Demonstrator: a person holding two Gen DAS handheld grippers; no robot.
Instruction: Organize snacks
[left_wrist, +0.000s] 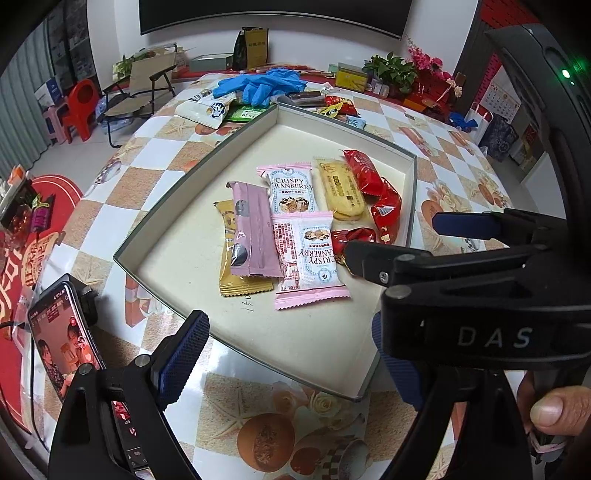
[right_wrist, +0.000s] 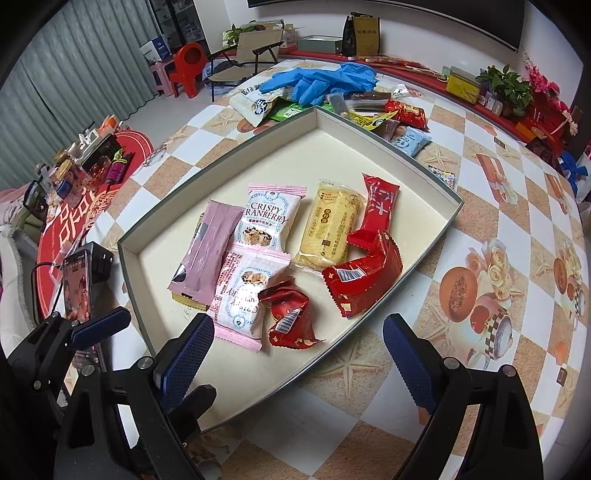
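Note:
A shallow cream tray (left_wrist: 173, 201) (right_wrist: 373, 142) lies on the checked table and holds several snacks. Among them are two pink Crispy Cranberry packets (left_wrist: 291, 188) (right_wrist: 267, 221), a mauve packet (left_wrist: 251, 229) (right_wrist: 207, 251) over a gold one, a pale yellow biscuit pack (left_wrist: 341, 188) (right_wrist: 328, 225) and three red packets (left_wrist: 386, 206) (right_wrist: 364, 277). My left gripper (left_wrist: 286, 339) hangs open over the tray's near edge with nothing between its fingers. My right gripper (right_wrist: 295, 347) (left_wrist: 391, 236) is open too, just in front of a crumpled red packet (right_wrist: 290, 317), touching nothing.
Beyond the tray's far corner lie loose snack packets (left_wrist: 207, 109) (right_wrist: 406, 109) and blue gloves (left_wrist: 258, 86) (right_wrist: 321, 83). A phone on a stand (left_wrist: 61, 339) (right_wrist: 77, 291) is at the table's left edge. A thumb (left_wrist: 554, 410) shows at lower right. Chairs and shelves stand behind.

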